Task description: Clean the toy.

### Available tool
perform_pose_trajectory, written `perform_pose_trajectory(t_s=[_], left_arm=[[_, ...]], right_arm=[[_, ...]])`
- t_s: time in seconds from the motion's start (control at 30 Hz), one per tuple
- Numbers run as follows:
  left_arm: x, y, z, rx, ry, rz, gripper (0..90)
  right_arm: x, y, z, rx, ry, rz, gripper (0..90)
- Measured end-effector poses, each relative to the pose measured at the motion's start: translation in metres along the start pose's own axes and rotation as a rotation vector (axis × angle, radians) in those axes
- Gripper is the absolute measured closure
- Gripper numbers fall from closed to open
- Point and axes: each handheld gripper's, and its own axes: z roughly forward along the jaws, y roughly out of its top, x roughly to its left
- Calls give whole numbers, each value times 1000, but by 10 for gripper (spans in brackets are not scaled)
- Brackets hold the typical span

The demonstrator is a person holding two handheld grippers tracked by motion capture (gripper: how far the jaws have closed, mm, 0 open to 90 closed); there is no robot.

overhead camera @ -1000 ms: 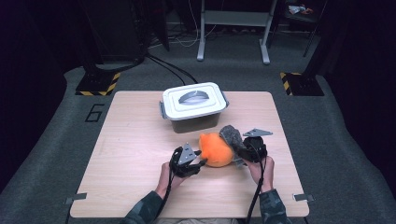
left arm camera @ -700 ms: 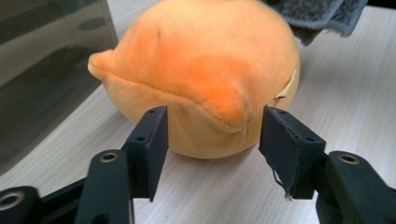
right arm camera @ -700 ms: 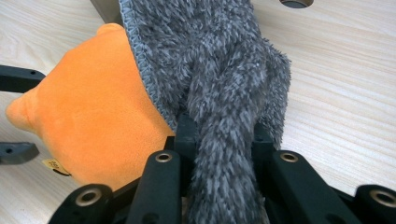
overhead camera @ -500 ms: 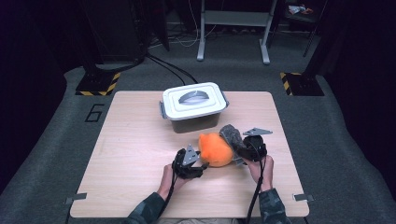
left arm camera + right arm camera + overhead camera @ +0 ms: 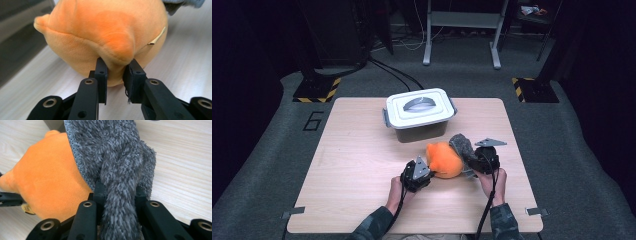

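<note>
Table (image 5: 362, 165) of pale wood carrying everything, with a lidded grey bin (image 5: 420, 114) standing toward its far edge as the landmark. Lying just on the person's side of that bin, slightly toward the right: an orange plush toy (image 5: 444, 160), round and squat, with a grey furry cloth (image 5: 462, 146) draped against its right flank and touching it. Stretching between the two hands, so the pair's long axis running left to right, roughly parallel to the bin's near wall; cloth strip itself running diagonally, from near the bin's right corner back toward the right hand. Pointing a small nub of the toy up toward the bin, and a stubby limb down toward the left hand. Left gripper (image 5: 115, 75) sitting nearer the person than the toy, jaws closed most of the way and pinching that limb of orange plush between them. Right gripper (image 5: 117, 195) sitting at the toy's right side, jaws clamping a thick fold of the grey fur. Likely calling next for pulling apart along that left-right axis, peeling cloth off toy.
</note>
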Motion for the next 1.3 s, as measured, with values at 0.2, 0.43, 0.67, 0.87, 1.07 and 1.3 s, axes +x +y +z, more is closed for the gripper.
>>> perform_pose_trajectory(t_s=[0.2, 0.43, 0.67, 0.87, 1.07, 1.3], left_arm=[[3, 8, -6, -16, -47, -74, 778], [4, 20, -21, -50, -112, -155, 780], [1, 21, -20, -17, -93, -118, 731], [0, 23, -17, -20, -74, -87, 705], [-2, 25, -15, -27, -70, -86, 769], [-1, 26, -14, -11, -61, -98, 779]], right_arm=[[4, 0, -13, -37, -3, -6, 728], [24, 2, -29, -85, 44, -29, 728], [30, 2, -12, -32, 41, -49, 729], [27, 4, -6, -26, 32, -55, 728], [46, 13, -28, -108, 71, -101, 728], [74, 19, -14, -66, 82, -207, 728]])
